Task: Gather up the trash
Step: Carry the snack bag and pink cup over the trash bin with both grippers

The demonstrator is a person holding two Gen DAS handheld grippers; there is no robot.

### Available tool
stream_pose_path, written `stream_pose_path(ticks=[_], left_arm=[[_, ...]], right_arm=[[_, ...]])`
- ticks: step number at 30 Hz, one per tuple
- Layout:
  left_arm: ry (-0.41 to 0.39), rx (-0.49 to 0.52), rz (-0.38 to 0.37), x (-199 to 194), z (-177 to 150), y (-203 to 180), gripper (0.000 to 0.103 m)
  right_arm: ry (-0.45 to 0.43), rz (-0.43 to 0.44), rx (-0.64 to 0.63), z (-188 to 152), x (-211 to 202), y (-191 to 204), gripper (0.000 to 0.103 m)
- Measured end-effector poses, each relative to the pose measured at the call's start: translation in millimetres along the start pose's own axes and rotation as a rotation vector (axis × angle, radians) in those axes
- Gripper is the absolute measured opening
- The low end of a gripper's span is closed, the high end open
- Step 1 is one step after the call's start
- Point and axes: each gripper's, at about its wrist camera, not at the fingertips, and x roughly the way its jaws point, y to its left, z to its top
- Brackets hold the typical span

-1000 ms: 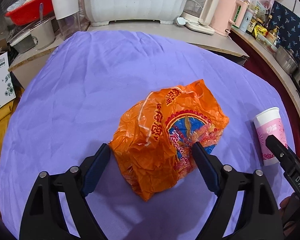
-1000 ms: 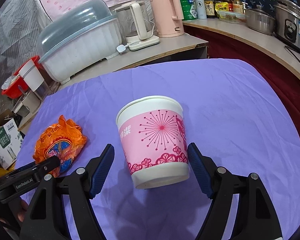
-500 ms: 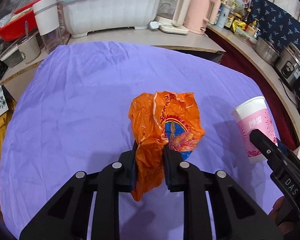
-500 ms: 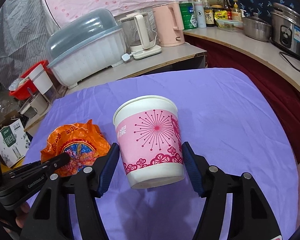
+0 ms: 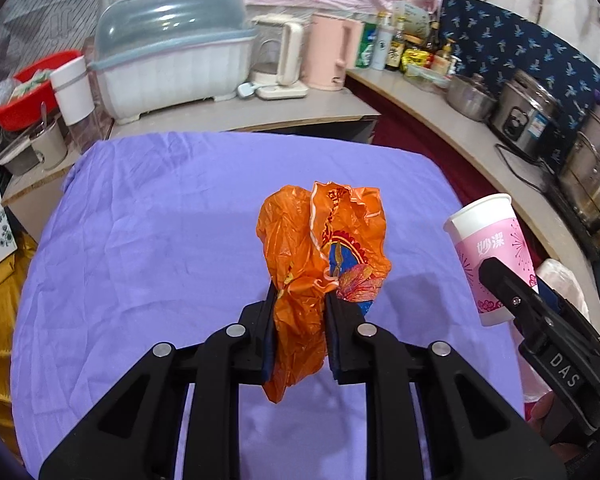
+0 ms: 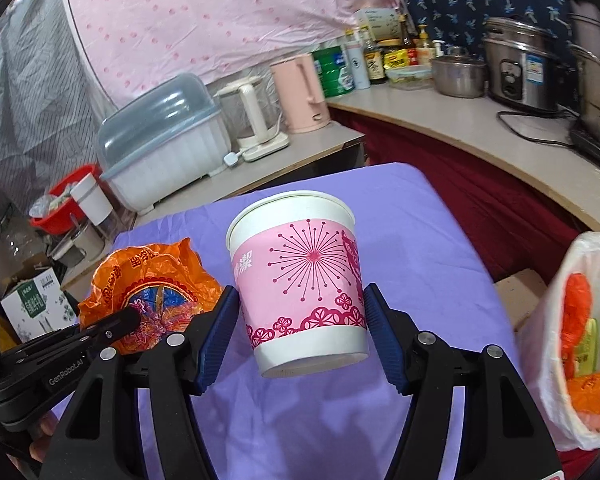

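A crumpled orange plastic bag [image 5: 324,256] hangs above the purple tablecloth [image 5: 160,240], pinched low down by my left gripper [image 5: 300,320], which is shut on it. The same orange bag [image 6: 152,280] shows at the left of the right wrist view, beside the left gripper's finger. My right gripper [image 6: 300,332] is shut on a pink and white paper cup [image 6: 300,280], its blue pads pressing both sides, and the cup is lifted off the cloth. That cup [image 5: 492,252] also appears at the right edge of the left wrist view.
A bin lined with a white bag [image 6: 572,340] holding orange wrappers stands right of the table. Behind the table a counter carries a lidded dish rack [image 5: 168,68], kettles [image 5: 328,52], bottles and metal pots [image 6: 516,68]. A red basin [image 5: 24,92] and a carton [image 6: 36,300] sit left.
My left gripper shut on the orange bag and lifted it off the cloth. My right gripper closed onto the cup and raised it; the lined bin has come into view at right.
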Motion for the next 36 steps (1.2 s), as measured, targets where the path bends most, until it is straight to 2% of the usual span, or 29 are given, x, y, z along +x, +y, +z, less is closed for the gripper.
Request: stream_pose_path(ticks=[11,20,29,36], left_arm=[[-0.044,0.123,-0.074,-47.4,-19.7,-101.6,0.019],[-0.051,0.241,-0.155,-60.9,-41.7,-193.4,0.019],[-0.02,0.338,-0.228,-57.7,-64.8,-269.9,0.019],[0.016,0.399,-0.263,-46.6,-78.6,-311.9,0.019]], right_arm=[[-0.099,-0.078,0.09,-5.9,-89.9,-81.5,0.061],[-0.137,-0.174,0.18,-22.3,-141.1,-159.5,0.061],[-0.142,-0.266,0.277,-45.5,-171.8,-236.3,0.061],[-0.136,-0.303,0.32,-59.2,-179.6,-271.2,0.061]])
